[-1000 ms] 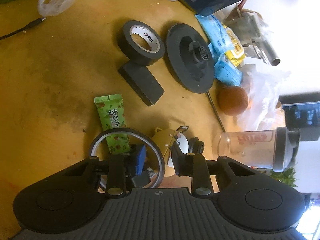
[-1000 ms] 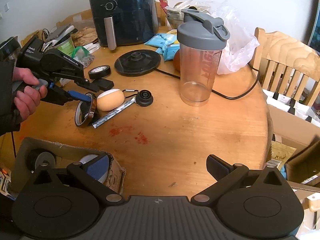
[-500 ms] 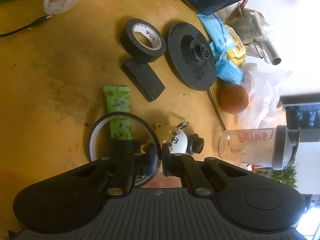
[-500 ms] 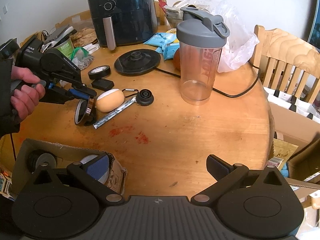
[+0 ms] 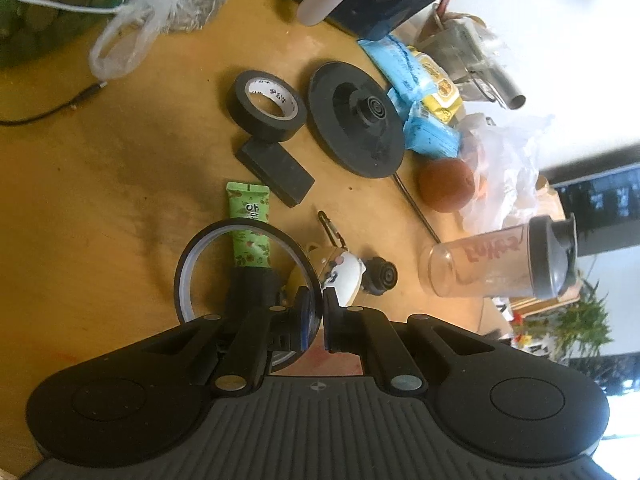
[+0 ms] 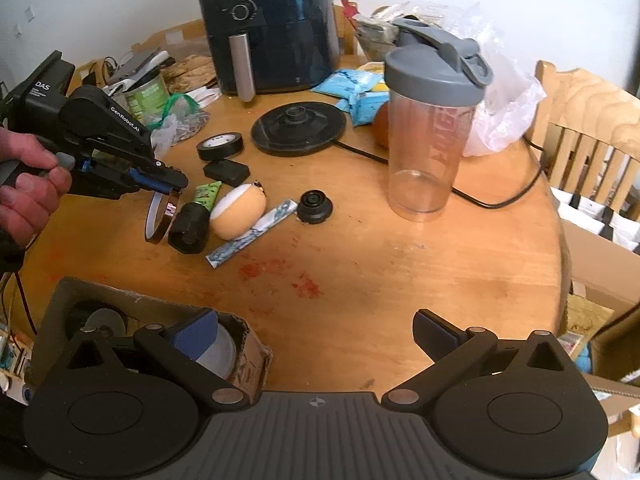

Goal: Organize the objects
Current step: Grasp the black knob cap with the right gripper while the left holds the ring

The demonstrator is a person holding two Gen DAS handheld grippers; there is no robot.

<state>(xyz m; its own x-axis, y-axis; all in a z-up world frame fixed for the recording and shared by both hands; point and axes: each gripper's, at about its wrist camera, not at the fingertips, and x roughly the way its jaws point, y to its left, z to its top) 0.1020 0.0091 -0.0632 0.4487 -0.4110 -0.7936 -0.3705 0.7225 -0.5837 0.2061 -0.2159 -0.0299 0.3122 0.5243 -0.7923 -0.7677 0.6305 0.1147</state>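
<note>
My left gripper (image 5: 318, 312) is shut on the rim of a thin amber tape ring (image 5: 188, 268) and holds it lifted off the round wooden table (image 6: 400, 264); both show in the right wrist view, the gripper (image 6: 174, 184) over the ring (image 6: 154, 220). Under the ring lie a green tube with a black cap (image 5: 250, 224), also in the right wrist view (image 6: 192, 222), and an orange-and-white pouch (image 6: 238, 216). My right gripper (image 6: 316, 334) is open and empty above the table's near edge, beside a cardboard box (image 6: 160, 308).
A black tape roll (image 5: 266, 106), a black block (image 5: 274, 170), a black round base (image 5: 356, 120) and a small black knob (image 6: 315, 206) lie nearby. A clear shaker bottle (image 6: 432, 128) stands at right, an air fryer (image 6: 272, 24) at the back, a silver sachet (image 6: 252, 234) in front.
My left gripper closed on the tape ring's rim and lifted it off the table. The green tube now shows through and under the ring. The right gripper stayed still.
</note>
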